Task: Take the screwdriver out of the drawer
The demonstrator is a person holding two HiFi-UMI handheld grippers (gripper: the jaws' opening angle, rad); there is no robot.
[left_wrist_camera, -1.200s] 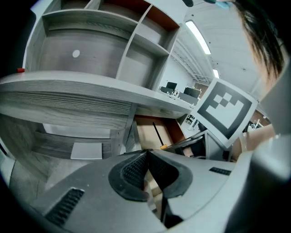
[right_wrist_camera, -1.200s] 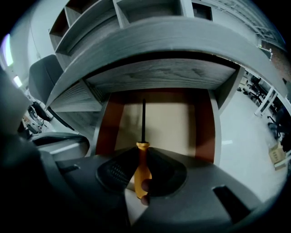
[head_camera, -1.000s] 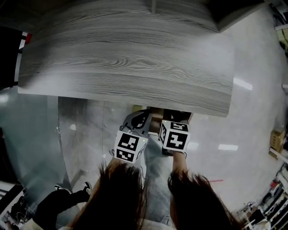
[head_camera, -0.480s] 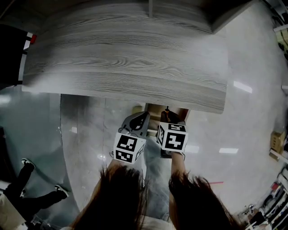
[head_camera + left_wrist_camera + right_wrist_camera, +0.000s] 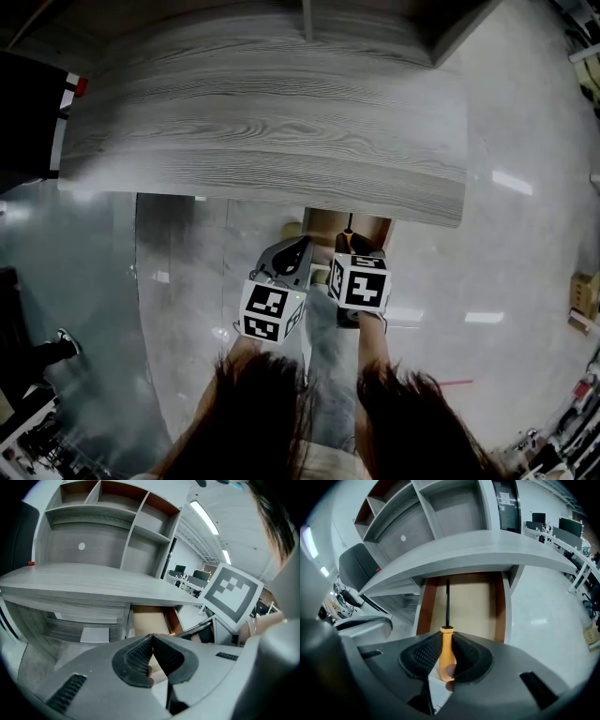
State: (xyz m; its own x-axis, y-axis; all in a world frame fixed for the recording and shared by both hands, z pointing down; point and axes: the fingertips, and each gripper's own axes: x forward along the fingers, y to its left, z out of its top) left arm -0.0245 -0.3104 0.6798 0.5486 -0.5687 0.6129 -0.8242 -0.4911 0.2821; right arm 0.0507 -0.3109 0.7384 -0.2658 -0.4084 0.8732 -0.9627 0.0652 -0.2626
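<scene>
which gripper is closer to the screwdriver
Right. The right gripper is shut on the screwdriver by its orange handle, at the front of the open drawer. The left gripper is off to its left, jaws together, holding nothing.

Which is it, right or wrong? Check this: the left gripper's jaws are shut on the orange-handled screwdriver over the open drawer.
Wrong gripper. The right gripper has its jaws shut on the orange-handled screwdriver over the open drawer, as the right gripper view shows. The left gripper has its jaws together on nothing.
</scene>
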